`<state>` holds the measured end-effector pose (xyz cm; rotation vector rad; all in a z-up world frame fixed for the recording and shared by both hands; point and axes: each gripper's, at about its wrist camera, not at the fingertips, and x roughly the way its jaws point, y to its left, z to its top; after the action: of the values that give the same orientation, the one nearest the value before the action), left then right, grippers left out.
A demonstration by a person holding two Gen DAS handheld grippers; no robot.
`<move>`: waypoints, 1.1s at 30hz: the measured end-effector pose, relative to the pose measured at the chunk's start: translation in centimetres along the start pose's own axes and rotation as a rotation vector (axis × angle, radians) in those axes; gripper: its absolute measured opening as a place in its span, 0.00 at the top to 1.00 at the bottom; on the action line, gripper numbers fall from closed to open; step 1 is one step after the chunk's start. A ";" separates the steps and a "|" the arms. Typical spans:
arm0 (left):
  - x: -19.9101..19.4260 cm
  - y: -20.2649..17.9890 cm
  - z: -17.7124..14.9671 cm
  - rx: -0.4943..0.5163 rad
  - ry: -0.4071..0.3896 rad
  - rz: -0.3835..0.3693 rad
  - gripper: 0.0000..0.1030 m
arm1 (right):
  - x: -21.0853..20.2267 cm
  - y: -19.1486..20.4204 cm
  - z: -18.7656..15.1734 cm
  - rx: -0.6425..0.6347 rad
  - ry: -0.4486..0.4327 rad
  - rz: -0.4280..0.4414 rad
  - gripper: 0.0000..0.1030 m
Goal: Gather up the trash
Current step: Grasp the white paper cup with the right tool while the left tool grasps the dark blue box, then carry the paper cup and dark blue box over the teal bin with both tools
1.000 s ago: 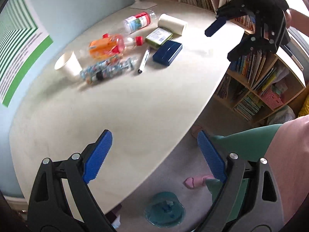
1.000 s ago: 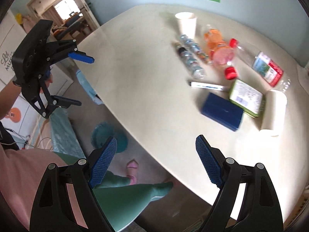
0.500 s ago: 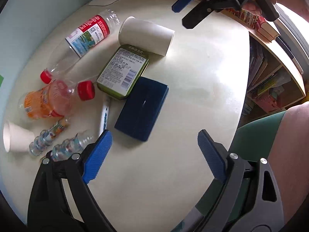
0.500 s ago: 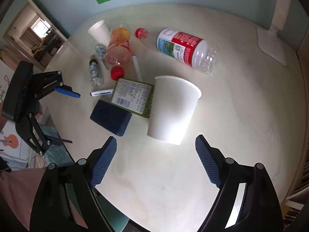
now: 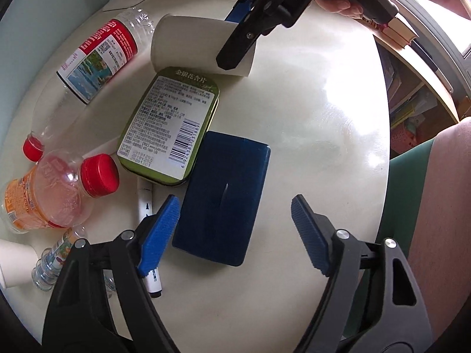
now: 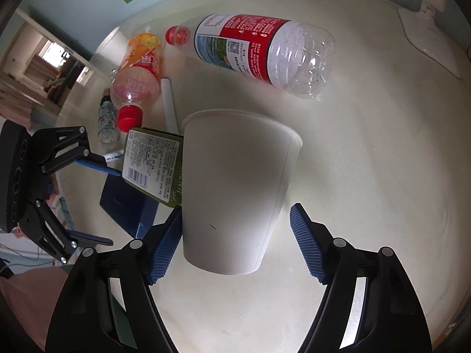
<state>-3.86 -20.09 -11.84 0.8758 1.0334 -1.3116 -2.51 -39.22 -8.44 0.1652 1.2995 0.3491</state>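
A white paper cup (image 6: 235, 188) lies on its side on the cream table; its base sits between the open jaws of my right gripper (image 6: 235, 242), the left pad touching it. The cup also shows in the left wrist view (image 5: 191, 44), with the right gripper (image 5: 235, 29) over it. My left gripper (image 5: 235, 232) is open, jaws either side of a dark blue case (image 5: 223, 194). Nearby lie a green tin (image 5: 170, 126), a clear bottle with a red label (image 6: 259, 50), an orange drink bottle (image 5: 44, 197) and a marker (image 5: 148, 235).
A second paper cup (image 5: 11, 261) and small clear bottles (image 5: 50, 259) lie at the left. A white lamp base (image 6: 429, 41) stands at the table's far side. Bookshelves (image 5: 412, 100) stand past the table edge. The person's leg (image 5: 441, 206) is at the right.
Both grippers have moved in close over the table. The right one has come down around the lying cup; the left one has come down over the blue case.
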 end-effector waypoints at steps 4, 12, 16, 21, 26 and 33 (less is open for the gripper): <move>1.3 0.3 -0.3 0.001 0.042 0.003 0.33 | 0.3 -0.4 -0.1 -0.017 0.003 0.006 0.33; 0.9 1.5 0.6 -0.001 0.037 -0.027 0.50 | -0.8 -1.5 0.5 -0.001 -0.023 0.012 0.43; 0.0 1.4 1.0 -0.024 0.004 -0.042 0.50 | -2.5 -1.9 0.2 -0.005 -0.032 0.002 0.43; -1.5 1.3 0.5 -0.032 -0.022 -0.032 0.50 | -4.2 -2.2 -0.6 -0.015 -0.031 -0.010 0.43; -2.6 1.2 -0.6 -0.055 -0.017 -0.028 0.51 | -4.8 -1.2 -1.0 -0.065 -0.017 -0.003 0.43; -5.4 0.4 -2.3 -0.142 -0.058 0.036 0.51 | -5.5 1.9 -1.1 -0.151 -0.022 0.063 0.43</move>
<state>-3.58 -16.13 -7.51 0.7426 1.0468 -1.2110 -5.15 -39.47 -3.10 0.0822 1.2429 0.4959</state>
